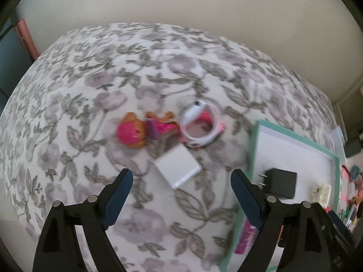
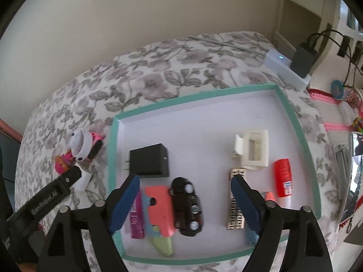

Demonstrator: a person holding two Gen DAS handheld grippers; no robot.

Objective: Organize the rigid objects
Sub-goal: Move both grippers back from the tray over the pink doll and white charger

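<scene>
On the floral bedspread lie a pink-and-orange toy figure (image 1: 131,133), a white-and-pink watch (image 1: 202,124) and a small white box (image 1: 178,167). My left gripper (image 1: 181,178) hangs open just above the near edge of the white box, touching nothing. The teal-rimmed tray (image 2: 113,158) holds a black charger (image 2: 149,161), a coral piece (image 2: 158,206), a black toy car (image 2: 187,206), a metal strip (image 2: 236,204), a cream plastic case (image 2: 251,149) and a red tube (image 2: 282,176). My right gripper (image 2: 185,179) is open above the toy car, with nothing gripped.
A white power strip (image 2: 279,65) with a black adapter (image 2: 302,61) and cables lies beyond the tray's far right corner. A phone (image 2: 356,158) and colourful clutter sit to the right. The wall runs behind the bed. One left-gripper finger (image 2: 72,176) shows beside the tray.
</scene>
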